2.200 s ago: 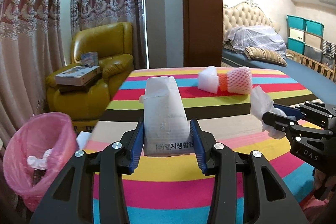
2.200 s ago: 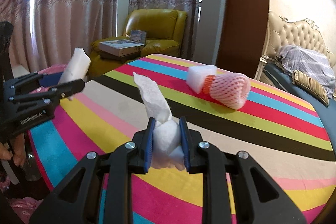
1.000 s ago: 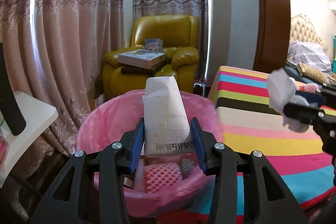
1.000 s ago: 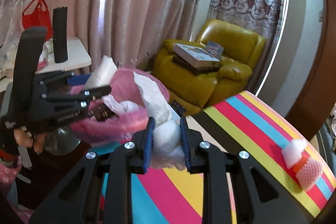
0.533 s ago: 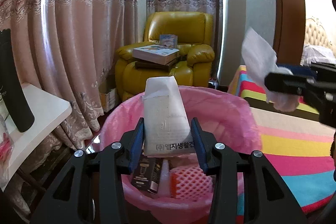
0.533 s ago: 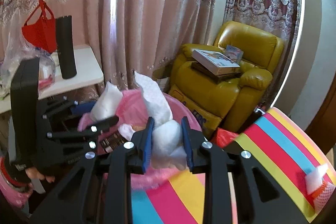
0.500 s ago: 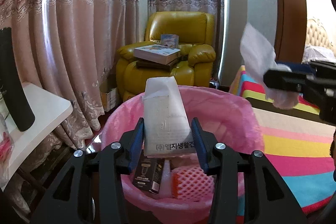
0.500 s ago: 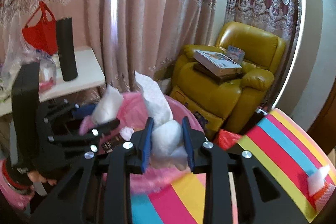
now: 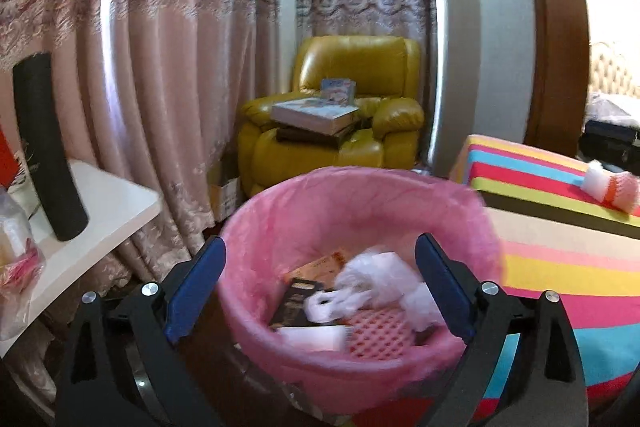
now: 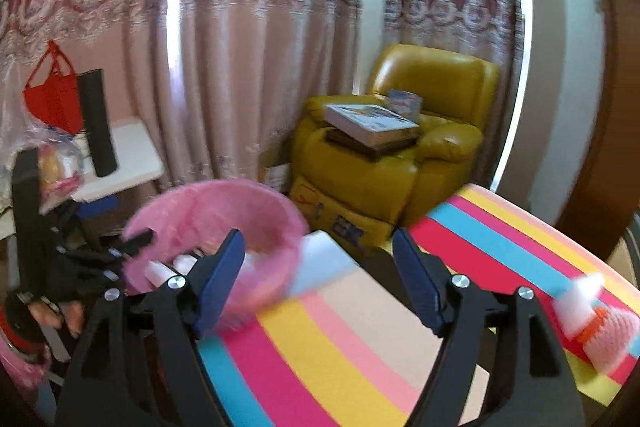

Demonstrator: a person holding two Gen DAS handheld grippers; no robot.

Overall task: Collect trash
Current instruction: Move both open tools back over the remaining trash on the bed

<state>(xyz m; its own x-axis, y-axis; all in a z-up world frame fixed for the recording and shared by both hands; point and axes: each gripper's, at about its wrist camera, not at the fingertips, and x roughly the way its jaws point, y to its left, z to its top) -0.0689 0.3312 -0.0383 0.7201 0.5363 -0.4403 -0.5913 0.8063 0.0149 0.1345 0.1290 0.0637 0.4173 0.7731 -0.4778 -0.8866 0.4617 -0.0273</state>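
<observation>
Left wrist view. The left gripper fills the bottom of the frame, its two blue-padded jaws wide and opening, with nothing gripped between them. Behind and below them stands one bin lined with a pink bag, centre frame. Inside lie several pieces of trash: crumpled white plastic, one dark printed box, one pink foam net and one white foam piece — any writing on the box is too blurred to read. At the right edge, on the striped mat, rest one white foam block and one pink fruit net, touching each other. One yellow armchair at upper centre carries a stack of about three books; their covers are illegible. One black cylinder stands on the white side table at left.

Right wrist view. The right gripper has its two jaws apart and opening, empty. The pink-lined bin sits at centre left, just beside the mat's edge; the picture is motion-blurred, so its contents cannot be counted. The left gripper appears at the left edge, a hand below it. One red bag hangs at upper left — beside the black cylinder. The foam block and fruit net lie at lower right.
</observation>
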